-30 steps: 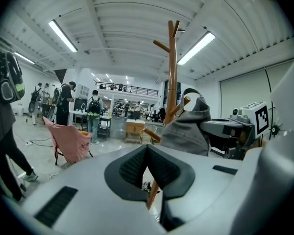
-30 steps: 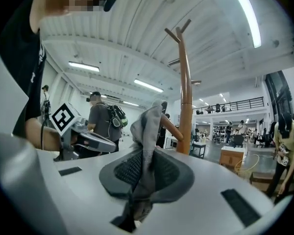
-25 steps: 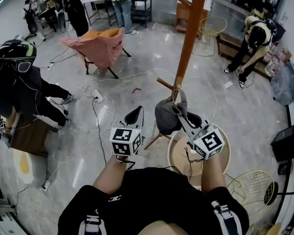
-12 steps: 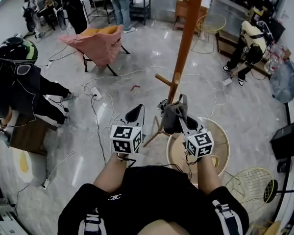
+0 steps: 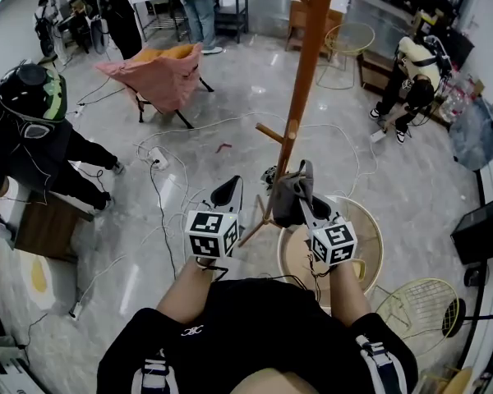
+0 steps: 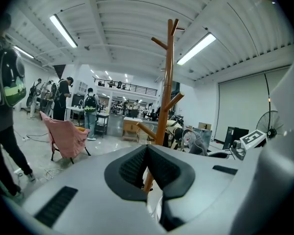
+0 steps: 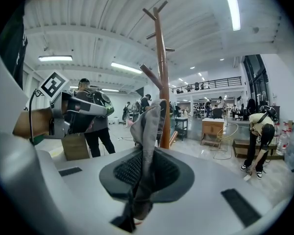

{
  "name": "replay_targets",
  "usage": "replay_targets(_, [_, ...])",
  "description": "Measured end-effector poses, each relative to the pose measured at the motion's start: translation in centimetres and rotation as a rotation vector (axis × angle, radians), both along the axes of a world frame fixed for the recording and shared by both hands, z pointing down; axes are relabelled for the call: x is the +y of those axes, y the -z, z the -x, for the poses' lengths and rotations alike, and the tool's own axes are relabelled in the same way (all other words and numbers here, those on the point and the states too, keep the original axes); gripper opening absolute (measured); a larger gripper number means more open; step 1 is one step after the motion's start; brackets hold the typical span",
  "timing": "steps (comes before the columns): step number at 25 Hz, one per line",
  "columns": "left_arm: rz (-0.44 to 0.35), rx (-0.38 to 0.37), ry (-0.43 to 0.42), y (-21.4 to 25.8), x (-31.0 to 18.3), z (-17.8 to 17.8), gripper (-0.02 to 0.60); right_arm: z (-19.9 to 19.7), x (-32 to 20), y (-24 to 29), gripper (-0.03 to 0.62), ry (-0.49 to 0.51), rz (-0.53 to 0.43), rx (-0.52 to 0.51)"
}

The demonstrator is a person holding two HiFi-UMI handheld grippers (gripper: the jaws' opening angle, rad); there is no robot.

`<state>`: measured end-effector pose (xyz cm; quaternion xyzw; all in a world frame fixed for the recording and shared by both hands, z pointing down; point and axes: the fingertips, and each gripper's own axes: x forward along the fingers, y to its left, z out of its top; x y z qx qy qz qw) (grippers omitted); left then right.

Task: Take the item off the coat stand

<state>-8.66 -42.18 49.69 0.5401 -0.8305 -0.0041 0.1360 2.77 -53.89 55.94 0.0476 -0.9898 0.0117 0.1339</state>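
Note:
The wooden coat stand (image 5: 308, 64) rises ahead of me, with a short low peg (image 5: 269, 133) on its left. My right gripper (image 5: 301, 190) is shut on a grey cloth item (image 5: 286, 197), held just in front of the pole's lower part and below that peg. In the right gripper view the grey item (image 7: 149, 126) stands pinched upright between the pads of that gripper (image 7: 146, 166), with the pole (image 7: 162, 72) behind. My left gripper (image 5: 227, 194) is shut with nothing in it, to the left of the stand; its own view shows closed jaws (image 6: 147, 155) and the stand (image 6: 167, 82).
A round wooden table (image 5: 370, 249) sits under my right gripper. A pink folding chair (image 5: 160, 76) stands far left, with cables and a power strip (image 5: 158, 158) on the floor. One person crouches at left (image 5: 33, 130) and another bends at far right (image 5: 411, 68). A wire chair (image 5: 419, 310) is at bottom right.
My right gripper has pulled the grey item down and back from the low peg toward me. The left gripper has barely moved.

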Motion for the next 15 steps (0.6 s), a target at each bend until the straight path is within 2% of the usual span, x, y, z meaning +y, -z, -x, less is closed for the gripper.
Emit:
replay_targets(7, [0.004,0.0,0.0,0.4,0.3,-0.4,0.012,-0.8,0.3,1.2,0.052,0.006,0.038,-0.05])
replay_targets(15, [0.005,0.0,0.002,-0.4,0.3,-0.3,0.012,-0.5,0.3,0.8,0.052,0.009,0.029,-0.056])
